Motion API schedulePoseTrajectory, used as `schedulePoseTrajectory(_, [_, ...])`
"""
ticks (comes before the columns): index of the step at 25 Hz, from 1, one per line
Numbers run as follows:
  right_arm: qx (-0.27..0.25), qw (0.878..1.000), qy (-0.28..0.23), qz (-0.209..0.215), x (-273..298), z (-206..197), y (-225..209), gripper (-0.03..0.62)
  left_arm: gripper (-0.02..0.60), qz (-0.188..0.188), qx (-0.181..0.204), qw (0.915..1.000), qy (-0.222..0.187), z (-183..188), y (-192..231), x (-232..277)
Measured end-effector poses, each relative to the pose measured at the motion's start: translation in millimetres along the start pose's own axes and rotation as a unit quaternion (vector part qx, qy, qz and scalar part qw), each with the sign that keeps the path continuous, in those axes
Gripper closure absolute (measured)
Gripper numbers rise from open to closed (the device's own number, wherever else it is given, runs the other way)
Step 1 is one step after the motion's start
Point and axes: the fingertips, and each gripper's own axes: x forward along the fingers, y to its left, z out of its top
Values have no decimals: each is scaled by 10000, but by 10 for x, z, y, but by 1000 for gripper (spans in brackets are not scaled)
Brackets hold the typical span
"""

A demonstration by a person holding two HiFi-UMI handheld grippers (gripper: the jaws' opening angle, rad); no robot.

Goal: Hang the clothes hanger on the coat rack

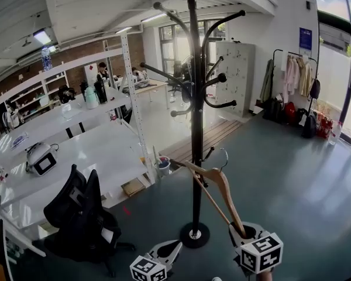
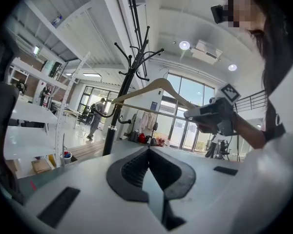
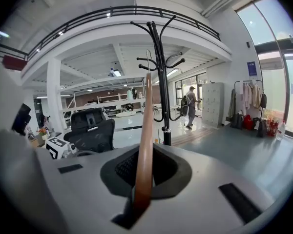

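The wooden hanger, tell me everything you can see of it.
The wooden hanger is light brown, with two sloping arms, a thin crossbar and a silver wire hook. The right gripper is shut on the end of one arm, holding it tilted in the air beside the coat rack; it hangs on no peg yet.

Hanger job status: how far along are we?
Done: pickup. The right tongs are shut on one end of the wooden hanger, which is clear of the floor. In hand: the hanger is held up beside the coat rack, its hook free in the air, on no peg. Left: set the hook over a peg and let go. The left tongs are shut and empty.
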Motion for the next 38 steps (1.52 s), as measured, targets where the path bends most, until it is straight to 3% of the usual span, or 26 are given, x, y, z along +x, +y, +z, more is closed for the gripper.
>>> schedulePoseTrajectory(8, [-609, 9950, 15, 796, 392, 513, -523, 572, 581, 684, -174, 9959, -573, 292, -60, 527])
schedulePoseTrajectory(15, [-1057, 9845, 74, 1394, 794, 871, -861, 572, 581, 1120, -115, 9913, -677, 286, -348, 859])
schedulePoseTrajectory(23, [-1235, 9737, 187, 1906, 1398, 1213, -804, 572, 581, 1596, -129, 9846, -702, 250, -429, 913])
schedulePoseTrajectory(31, [-1268, 9720, 459, 1926, 1757, 1251, -890, 571, 581, 1711, 115, 9836, -561, 292, -373, 1023])
schedulePoseTrajectory(38, [-1304, 9721, 434, 1899, 1875, 1166, -931, 571, 581, 1731, 28, 9841, -394, 177, -364, 1086])
